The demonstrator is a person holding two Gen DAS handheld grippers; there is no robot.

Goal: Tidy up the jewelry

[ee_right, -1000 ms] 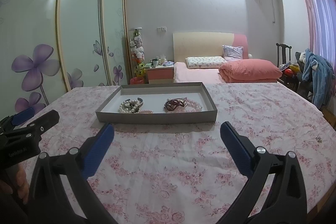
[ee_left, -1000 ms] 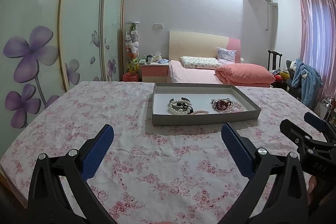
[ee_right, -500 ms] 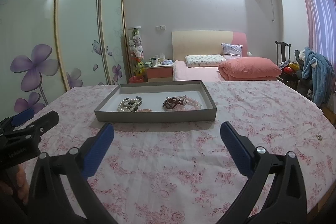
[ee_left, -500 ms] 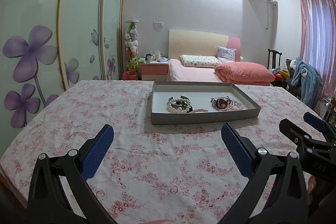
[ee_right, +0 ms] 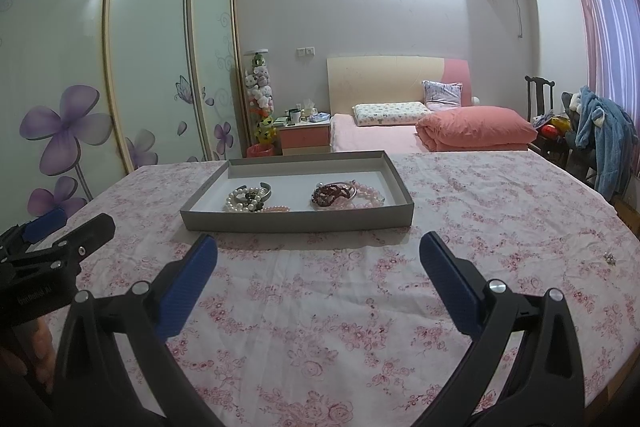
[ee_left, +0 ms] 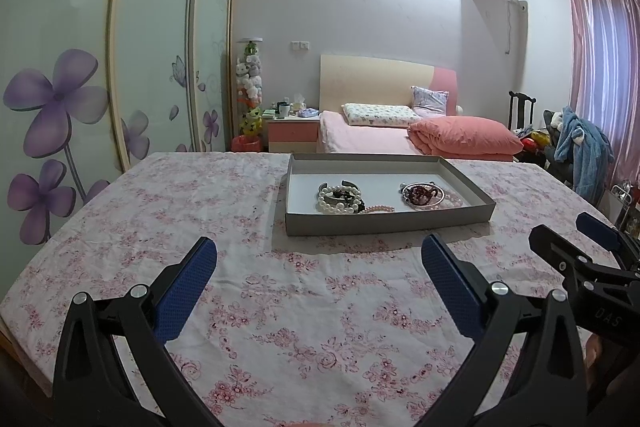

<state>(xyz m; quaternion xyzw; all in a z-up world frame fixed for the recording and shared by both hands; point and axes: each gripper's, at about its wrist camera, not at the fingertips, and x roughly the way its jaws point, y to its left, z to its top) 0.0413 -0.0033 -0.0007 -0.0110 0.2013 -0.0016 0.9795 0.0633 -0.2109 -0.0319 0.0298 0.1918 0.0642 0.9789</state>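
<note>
Both tongs (ee_left: 318,259) (ee_right: 318,255) wide, empty, jewelry tray (ee_left: 384,221) (ee_right: 296,221) just beyond on floral cloth (ee_left: 280,307)

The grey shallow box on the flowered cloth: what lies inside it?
Inside the grey shallow box: a white pearl bracelet, a dark red bead bracelet and pink bead strands, tangled. Pieces beneath them are covered.

Tray (ee_left: 384,221) on table (ee_left: 280,307), bracelets (ee_left: 340,199) inside, bed (ee_left: 380,139) behind
</note>
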